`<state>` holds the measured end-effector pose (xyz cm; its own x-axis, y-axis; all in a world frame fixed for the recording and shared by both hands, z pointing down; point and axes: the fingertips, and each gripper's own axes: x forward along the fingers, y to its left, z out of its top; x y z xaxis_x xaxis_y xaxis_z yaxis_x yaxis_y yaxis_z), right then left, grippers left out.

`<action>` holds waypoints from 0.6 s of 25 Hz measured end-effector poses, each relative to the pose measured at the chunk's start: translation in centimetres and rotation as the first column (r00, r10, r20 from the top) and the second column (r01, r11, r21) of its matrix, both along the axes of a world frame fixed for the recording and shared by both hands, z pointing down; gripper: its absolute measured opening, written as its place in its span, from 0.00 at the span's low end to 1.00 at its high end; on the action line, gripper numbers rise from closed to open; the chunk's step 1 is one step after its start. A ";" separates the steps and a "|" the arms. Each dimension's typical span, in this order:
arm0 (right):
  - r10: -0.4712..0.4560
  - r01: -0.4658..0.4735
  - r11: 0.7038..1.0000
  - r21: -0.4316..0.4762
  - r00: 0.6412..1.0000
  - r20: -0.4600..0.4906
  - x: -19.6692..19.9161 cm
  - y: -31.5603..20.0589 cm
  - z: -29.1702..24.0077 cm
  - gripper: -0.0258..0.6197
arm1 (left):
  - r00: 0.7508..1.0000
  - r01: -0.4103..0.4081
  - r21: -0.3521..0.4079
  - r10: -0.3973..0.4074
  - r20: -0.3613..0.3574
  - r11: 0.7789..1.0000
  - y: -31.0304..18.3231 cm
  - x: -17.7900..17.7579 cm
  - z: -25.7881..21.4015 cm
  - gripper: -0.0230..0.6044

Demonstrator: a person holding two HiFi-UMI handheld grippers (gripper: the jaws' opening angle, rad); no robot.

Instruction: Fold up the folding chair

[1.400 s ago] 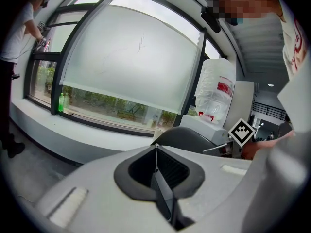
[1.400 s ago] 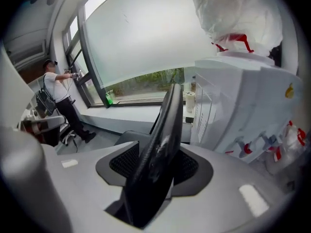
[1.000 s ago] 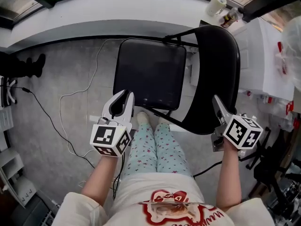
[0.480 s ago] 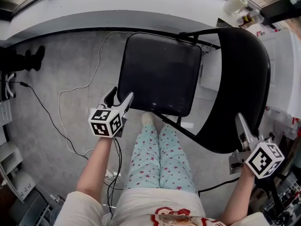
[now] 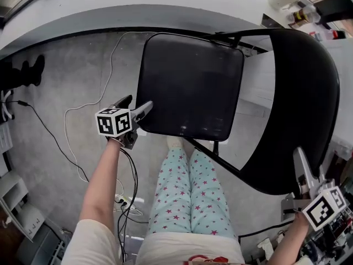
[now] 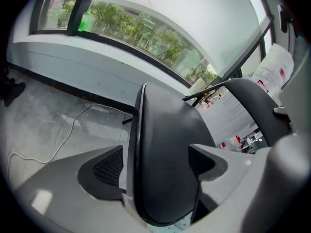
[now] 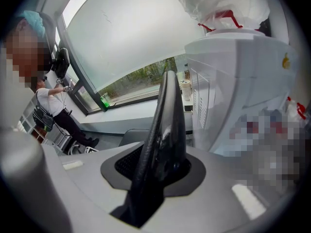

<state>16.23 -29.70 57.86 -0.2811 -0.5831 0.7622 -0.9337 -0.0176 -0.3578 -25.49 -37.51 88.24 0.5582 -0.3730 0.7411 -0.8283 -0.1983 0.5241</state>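
The black folding chair stands unfolded on the grey floor, with its seat (image 5: pixel 190 87) level and its curved backrest (image 5: pixel 300 104) to the right. My left gripper (image 5: pixel 136 104) is at the seat's near left corner. In the left gripper view its jaws stand wide apart around the seat's edge (image 6: pixel 160 144), and a thin gap shows beside the left pad (image 6: pixel 109 166). My right gripper (image 5: pixel 302 162) is shut on the backrest's near rim. In the right gripper view that rim (image 7: pixel 163 130) runs upright between the pads.
A white cable (image 5: pixel 83 112) and a black cable (image 5: pixel 49 131) trail over the floor at the left. The person's legs in star-print trousers (image 5: pixel 187 192) stand just before the seat. A white cabinet (image 7: pixel 233 81) stands close behind the backrest. A pale wall ledge (image 5: pixel 110 10) runs beyond the chair.
My left gripper has dropped and gone forward to the seat's left front corner, so the seat's edge now lies between its jaws. The right gripper keeps its hold on the backrest.
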 end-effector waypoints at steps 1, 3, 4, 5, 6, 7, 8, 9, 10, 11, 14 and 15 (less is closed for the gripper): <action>0.001 -0.001 1.000 0.000 1.000 -0.003 0.0 0.0 -0.1 0.22 | 1.000 -0.005 -0.026 0.004 -0.021 1.000 -0.2 0.0 0.9 0.70; 0.006 -0.006 1.000 -0.005 1.000 -0.022 0.2 0.1 -0.2 0.22 | 0.996 -0.012 -0.073 0.006 -0.086 0.997 -0.5 0.4 2.3 0.72; 0.008 -0.008 1.000 -0.008 0.999 -0.033 0.4 0.2 -0.2 0.22 | 0.993 -0.030 -0.089 0.019 -0.119 0.996 -0.6 0.8 2.8 0.72; 0.008 -0.008 1.000 -0.009 0.999 -0.033 0.3 0.2 -0.2 0.22 | 0.989 -0.058 -0.102 0.043 -0.144 0.993 -0.6 1.1 3.2 0.72; 0.006 -0.006 1.000 -0.006 1.000 -0.022 0.1 0.2 -0.2 0.22 | 0.985 -0.090 -0.111 0.071 -0.160 0.990 -0.6 1.4 3.6 0.72; 0.004 -0.004 1.000 -0.001 1.000 -0.010 -0.1 0.2 -0.2 0.22 | 0.980 -0.120 -0.123 0.098 -0.172 0.985 -0.6 1.6 3.9 0.72; 0.003 -0.003 1.000 0.001 1.000 -0.004 -0.1 0.2 -0.2 0.22 | 0.976 -0.145 -0.139 0.118 -0.186 0.980 -0.6 1.8 4.3 0.72; 0.004 -0.004 1.000 0.003 1.000 -0.001 -0.1 0.2 -0.2 0.22 | 0.971 -0.165 -0.156 0.132 -0.201 0.974 -0.5 2.0 4.7 0.72; 0.006 -0.006 1.000 0.003 1.000 -0.001 -0.1 0.3 -0.2 0.22 | 0.965 -0.181 -0.170 0.141 -0.222 0.969 -0.4 2.2 4.9 0.72; 0.008 -0.008 1.000 0.002 1.000 -0.007 0.0 0.3 -0.2 0.22 | 0.957 -0.195 -0.183 0.147 -0.249 0.964 -0.4 2.5 5.1 0.72; 0.009 -0.010 1.000 -0.007 0.999 -0.050 0.4 0.4 -0.5 0.22 | 0.926 -0.235 -0.185 0.163 -0.340 0.954 -0.2 3.0 5.3 0.72; 0.008 -0.009 1.000 -0.007 0.998 -0.054 0.4 0.4 -0.6 0.22 | 0.915 -0.248 -0.170 0.173 -0.364 0.954 -0.3 3.2 5.2 0.72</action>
<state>16.60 -29.34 57.31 -0.2344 -0.5795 0.7806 -0.9515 -0.0280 -0.3065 -22.29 -37.85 93.45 0.8390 -0.0772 0.5387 -0.5422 -0.2032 0.8153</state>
